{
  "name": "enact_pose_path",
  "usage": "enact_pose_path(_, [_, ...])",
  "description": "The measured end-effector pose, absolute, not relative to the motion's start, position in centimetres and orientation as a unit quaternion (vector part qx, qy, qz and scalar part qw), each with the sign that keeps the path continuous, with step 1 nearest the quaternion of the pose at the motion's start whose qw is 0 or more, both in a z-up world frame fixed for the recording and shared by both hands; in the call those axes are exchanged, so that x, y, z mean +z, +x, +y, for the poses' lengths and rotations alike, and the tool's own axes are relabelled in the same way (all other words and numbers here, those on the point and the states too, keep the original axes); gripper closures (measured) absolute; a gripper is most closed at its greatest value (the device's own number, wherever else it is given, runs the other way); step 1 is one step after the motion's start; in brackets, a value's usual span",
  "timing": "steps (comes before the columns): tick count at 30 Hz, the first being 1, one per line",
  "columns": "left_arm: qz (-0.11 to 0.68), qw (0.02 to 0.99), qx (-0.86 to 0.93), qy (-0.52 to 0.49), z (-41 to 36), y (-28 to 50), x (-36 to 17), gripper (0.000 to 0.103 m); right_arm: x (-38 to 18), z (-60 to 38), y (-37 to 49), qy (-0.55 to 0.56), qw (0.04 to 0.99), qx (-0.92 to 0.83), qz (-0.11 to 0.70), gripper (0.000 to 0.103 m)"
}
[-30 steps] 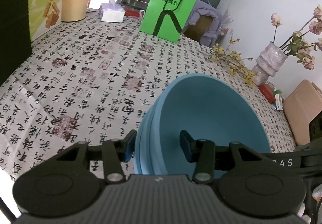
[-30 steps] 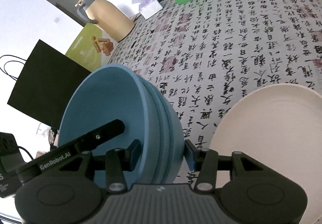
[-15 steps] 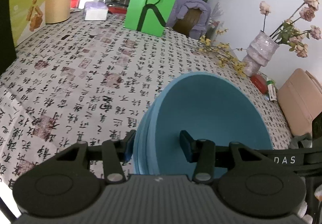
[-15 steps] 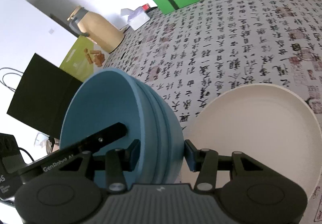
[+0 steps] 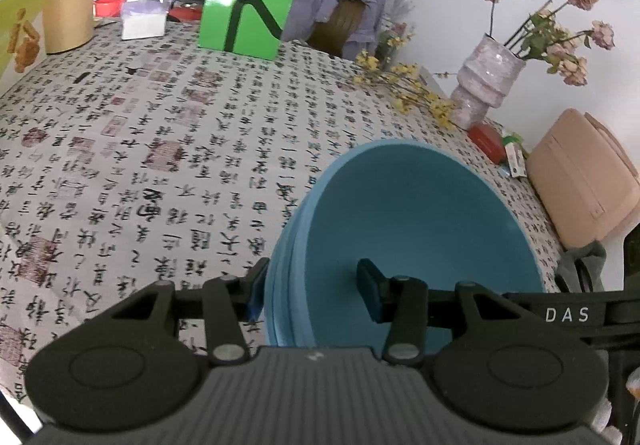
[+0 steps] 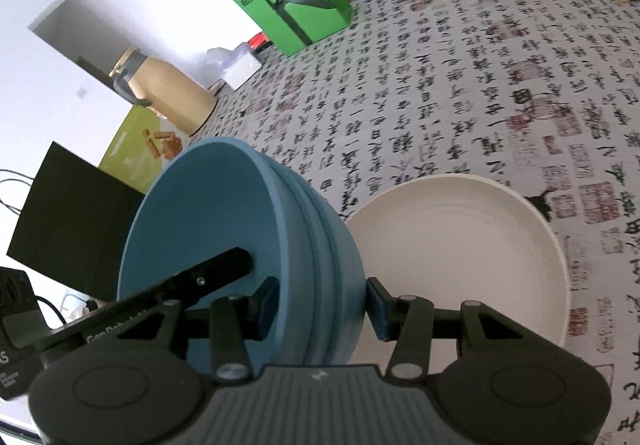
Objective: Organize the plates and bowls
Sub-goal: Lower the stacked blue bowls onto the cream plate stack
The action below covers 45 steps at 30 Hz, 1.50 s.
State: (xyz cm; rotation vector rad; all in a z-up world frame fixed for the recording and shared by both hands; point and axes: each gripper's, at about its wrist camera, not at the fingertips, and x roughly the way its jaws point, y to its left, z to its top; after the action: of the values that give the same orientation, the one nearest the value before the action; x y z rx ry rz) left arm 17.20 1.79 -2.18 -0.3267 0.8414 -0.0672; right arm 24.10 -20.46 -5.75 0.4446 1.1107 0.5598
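A: Pinching opposite rims, left fingers and right fingers are clamped on the blue bowl stack.

B: Stack is held tilted above the desk (white plate just right, toward the near edge).

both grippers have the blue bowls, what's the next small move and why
Probably carry the stack of blue bowls a little toward the white plate and lower it there. Left gripper and right gripper each clamp opposite sides of the rim, the stack is tilted, and the plate lies bare on the table beside it.
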Motion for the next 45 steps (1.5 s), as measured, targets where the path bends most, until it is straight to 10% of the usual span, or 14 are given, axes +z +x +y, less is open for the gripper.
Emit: enact_pose_path(45, [0.475, 0.860, -0.094, -0.161, -3.4, 21.1, -7.1, 0.056, -9.1, -26.7, 24.1, 0.233, 0.789, 0.178, 0.540, 0.056])
